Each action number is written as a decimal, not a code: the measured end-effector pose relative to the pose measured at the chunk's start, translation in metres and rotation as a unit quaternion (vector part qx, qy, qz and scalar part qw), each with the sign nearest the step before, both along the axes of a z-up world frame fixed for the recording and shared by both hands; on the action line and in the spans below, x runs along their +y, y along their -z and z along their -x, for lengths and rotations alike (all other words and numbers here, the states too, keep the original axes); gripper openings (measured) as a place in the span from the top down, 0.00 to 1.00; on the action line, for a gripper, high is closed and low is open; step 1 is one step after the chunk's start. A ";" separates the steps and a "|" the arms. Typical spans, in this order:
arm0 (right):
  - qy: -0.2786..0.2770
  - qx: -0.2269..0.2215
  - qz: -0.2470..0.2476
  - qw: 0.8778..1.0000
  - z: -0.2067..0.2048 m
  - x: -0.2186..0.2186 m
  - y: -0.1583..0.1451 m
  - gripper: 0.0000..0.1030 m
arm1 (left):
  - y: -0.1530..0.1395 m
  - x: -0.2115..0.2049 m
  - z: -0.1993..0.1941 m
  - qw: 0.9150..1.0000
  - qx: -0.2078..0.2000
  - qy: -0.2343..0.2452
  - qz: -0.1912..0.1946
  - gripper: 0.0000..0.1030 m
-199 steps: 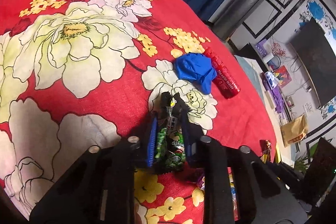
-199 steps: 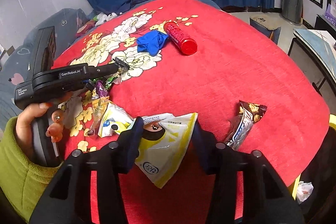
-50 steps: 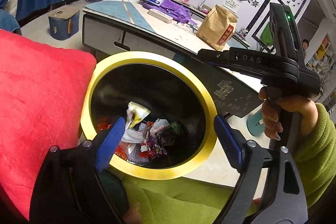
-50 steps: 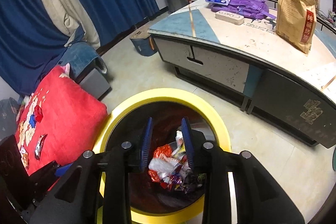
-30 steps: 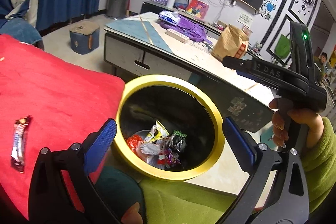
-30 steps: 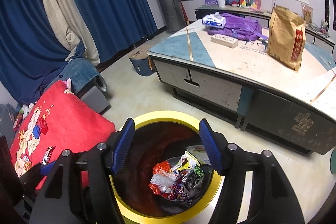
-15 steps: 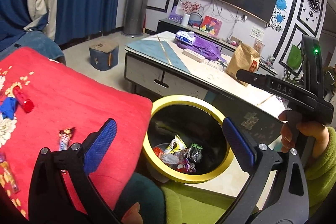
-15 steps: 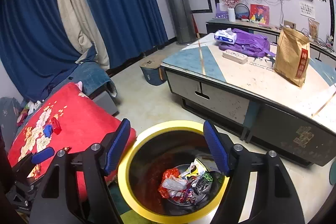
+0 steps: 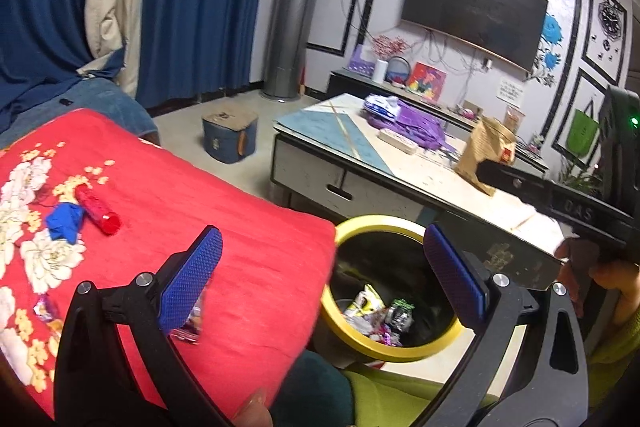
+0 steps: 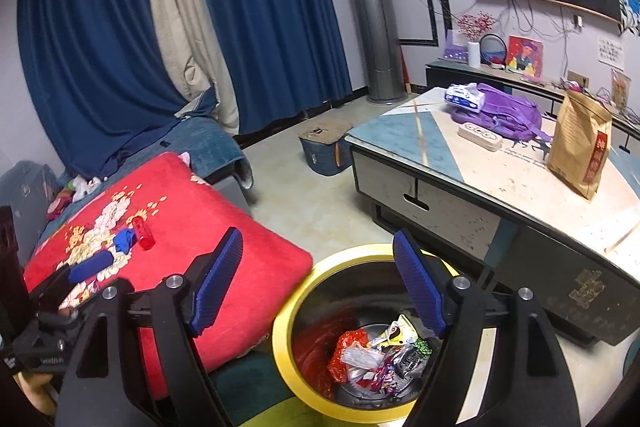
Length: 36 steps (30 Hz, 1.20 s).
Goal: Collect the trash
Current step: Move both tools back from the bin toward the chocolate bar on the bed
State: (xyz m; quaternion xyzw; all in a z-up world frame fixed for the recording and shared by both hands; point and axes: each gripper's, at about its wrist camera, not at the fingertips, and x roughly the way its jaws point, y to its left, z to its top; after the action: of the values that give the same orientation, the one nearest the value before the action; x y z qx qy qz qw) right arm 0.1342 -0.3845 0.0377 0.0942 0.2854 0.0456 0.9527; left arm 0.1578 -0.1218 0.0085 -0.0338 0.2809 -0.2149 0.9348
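Observation:
A yellow-rimmed black bin [image 10: 292, 311] stands on the floor beside the red flowered blanket [image 10: 248, 259] and holds several wrappers [image 10: 376, 351]. My right gripper [image 10: 318, 283] hangs above the bin, its jaws opening with nothing between them. My left gripper [image 9: 322, 275] is open and empty, between the blanket [image 9: 248, 227] and the bin [image 9: 400, 351]. On the blanket lie a red tube [image 9: 98, 211], a blue crumpled piece [image 9: 64, 221] and a small wrapper [image 9: 188, 323] partly hidden behind my left finger.
A low table [image 10: 492, 179] with a purple bag [image 10: 504, 115] and a brown paper bag [image 10: 580, 143] stands right of the bin. A blue box [image 10: 324, 147] sits on the floor. A person's hand [image 9: 600, 279] holds the other gripper's handle at the right.
Both grippers have risen and swung left, away from the bin toward the blanket. The right jaws have spread wider. More of the blanket and its litter shows now.

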 end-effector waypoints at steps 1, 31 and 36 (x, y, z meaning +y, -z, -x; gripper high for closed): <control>-0.003 0.001 0.001 1.000 0.000 0.003 0.000 0.27 | -0.001 0.004 -0.001 1.000 0.000 -0.007 0.002 0.10; -0.129 0.022 0.017 0.991 -0.031 0.145 0.009 0.26 | -0.012 0.138 -0.021 0.983 -0.018 -0.185 0.009 0.10; -0.152 0.030 0.014 0.988 -0.043 0.171 0.016 0.26 | -0.009 0.165 -0.027 0.976 -0.007 -0.217 0.017 0.10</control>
State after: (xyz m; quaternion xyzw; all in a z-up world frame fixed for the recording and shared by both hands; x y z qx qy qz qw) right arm 0.1770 -0.2136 0.0214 0.0379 0.3256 0.1834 0.9268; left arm 0.1846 0.0428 0.0177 -0.1080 0.2564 -0.0116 0.9605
